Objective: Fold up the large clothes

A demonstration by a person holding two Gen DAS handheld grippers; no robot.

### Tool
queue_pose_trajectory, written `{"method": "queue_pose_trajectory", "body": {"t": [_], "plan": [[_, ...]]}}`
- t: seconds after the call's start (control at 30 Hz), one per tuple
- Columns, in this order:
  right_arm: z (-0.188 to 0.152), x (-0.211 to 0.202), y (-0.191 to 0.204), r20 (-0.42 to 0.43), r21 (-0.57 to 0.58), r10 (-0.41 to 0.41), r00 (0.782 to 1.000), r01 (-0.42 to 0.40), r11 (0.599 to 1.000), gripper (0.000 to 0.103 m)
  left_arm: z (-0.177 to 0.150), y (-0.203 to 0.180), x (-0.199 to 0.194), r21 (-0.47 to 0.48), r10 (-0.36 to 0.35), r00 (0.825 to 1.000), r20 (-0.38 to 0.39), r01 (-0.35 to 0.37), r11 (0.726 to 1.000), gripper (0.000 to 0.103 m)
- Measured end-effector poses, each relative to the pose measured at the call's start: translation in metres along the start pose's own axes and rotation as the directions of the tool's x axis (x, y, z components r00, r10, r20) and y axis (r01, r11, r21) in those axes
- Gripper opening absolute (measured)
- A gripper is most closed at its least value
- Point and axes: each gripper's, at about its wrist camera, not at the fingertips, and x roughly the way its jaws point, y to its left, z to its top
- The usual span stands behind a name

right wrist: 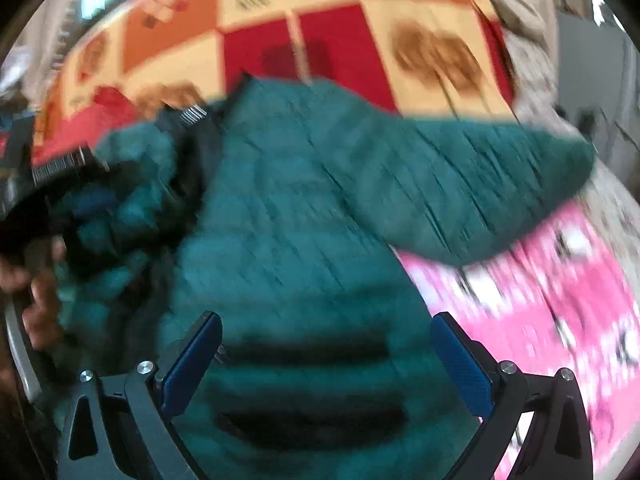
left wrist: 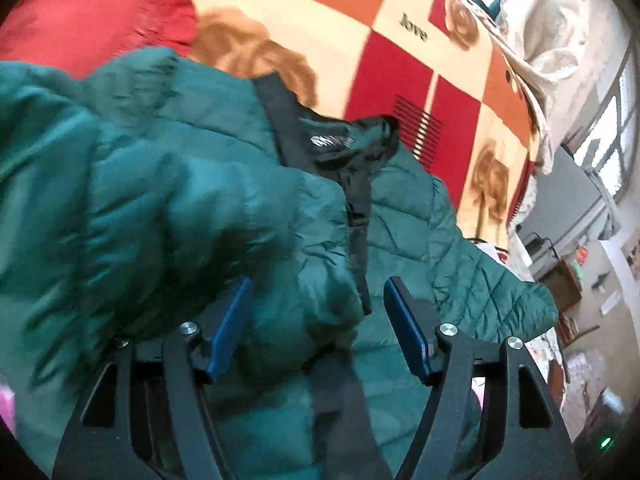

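Note:
A dark green quilted puffer jacket point(left wrist: 192, 208) lies on the bed, with its black collar lining and label point(left wrist: 332, 142) showing. My left gripper point(left wrist: 318, 300) is open, its blue pads either side of a bunched fold of the jacket next to the black zipper strip. In the right wrist view the same jacket point(right wrist: 304, 216) fills the middle, one sleeve point(right wrist: 480, 184) stretched out to the right. My right gripper point(right wrist: 326, 340) is open wide just above the jacket body, holding nothing. This view is motion-blurred.
The bed has a red, orange and cream checked blanket point(left wrist: 400, 60) with rose prints. A red garment point(left wrist: 88, 20) lies at the far left. A pink patterned cloth point(right wrist: 552, 304) lies at the right. A person's hand point(right wrist: 36, 300) shows at the left edge. Room furniture point(left wrist: 576, 240) stands beyond the bed.

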Motion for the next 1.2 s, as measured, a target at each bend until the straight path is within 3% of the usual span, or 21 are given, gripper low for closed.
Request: {"method": "queue_pose_trajectory", "body": {"t": [0.07,0.17,0.23,0.3,0.4,0.43,0.53,0.63,0.67,0.77,0.83,0.9,0.97,1.03,1.07,1.2], "plan": [[0.018,0.001,0.014,0.047,-0.03,0.044,0.998,-0.043,0.999,0.103,-0.002,0.001,-0.02,-0.007,0.076,0.996,0.035,-0.076,0.997,0.069],[0.056,0.019,0.043,0.08,-0.056,0.21,0.974,-0.206,0.977,0.103,-0.01,0.01,-0.057,-0.011,0.133,0.982,0.134,-0.133,0.991,0.069],[0.078,0.044,0.059,0.06,-0.038,0.343,0.937,-0.341,0.939,0.103,-0.014,0.019,-0.076,-0.027,0.208,0.955,0.213,-0.207,0.978,0.069],[0.088,0.073,0.073,0.012,-0.002,0.411,0.911,-0.411,0.912,0.103,-0.018,0.027,-0.087,-0.046,0.276,0.919,0.281,-0.275,0.96,0.069],[0.092,0.122,0.087,-0.044,0.054,0.449,0.893,-0.446,0.893,0.1,-0.018,0.04,-0.091,-0.079,0.424,0.84,0.337,-0.424,0.902,0.069],[0.091,0.138,0.09,-0.067,0.08,0.48,0.875,-0.475,0.877,0.097,-0.018,0.044,-0.093,-0.097,0.435,0.835,0.337,-0.429,0.898,0.069],[0.086,0.161,0.098,-0.091,0.139,0.564,0.82,-0.551,0.823,0.091,-0.016,0.059,-0.09,-0.15,0.436,0.844,0.311,-0.41,0.9,0.069],[0.082,0.16,0.107,-0.08,0.091,0.576,0.813,-0.57,0.817,0.088,-0.014,0.064,-0.073,-0.147,0.432,0.865,0.253,-0.407,0.902,0.069],[0.083,0.158,0.112,-0.087,0.075,0.591,0.802,-0.587,0.806,0.087,-0.014,0.065,-0.068,-0.151,0.433,0.872,0.231,-0.407,0.901,0.069],[0.083,0.152,0.118,-0.074,0.03,0.586,0.807,-0.585,0.81,0.084,-0.013,0.073,-0.055,-0.173,0.436,0.884,0.169,-0.409,0.896,0.069],[0.081,0.162,0.121,-0.128,0.037,0.578,0.806,-0.579,0.815,0.084,-0.016,0.077,-0.051,-0.188,0.436,0.89,0.136,-0.408,0.893,0.069],[0.075,0.177,0.127,-0.208,0.055,0.583,0.786,-0.586,0.809,0.085,-0.018,0.079,-0.046,-0.183,0.446,0.888,0.112,-0.422,0.888,0.069],[0.077,0.176,0.127,-0.197,0.054,0.59,0.783,-0.592,0.804,0.083,-0.019,0.079,-0.041,-0.176,0.456,0.885,0.095,-0.436,0.883,0.069],[0.082,0.166,0.123,-0.167,0.055,0.616,0.77,-0.617,0.785,0.076,-0.02,0.08,-0.037,-0.168,0.463,0.883,0.079,-0.446,0.879,0.069],[0.083,0.163,0.119,-0.165,0.05,0.611,0.774,-0.612,0.789,0.074,-0.021,0.08,-0.035,-0.167,0.465,0.882,0.074,-0.448,0.878,0.069],[0.093,0.143,0.096,-0.08,0.024,0.494,0.866,-0.493,0.87,0.074,-0.021,0.081,-0.034,-0.175,0.464,0.883,0.068,-0.447,0.877,0.069]]}}
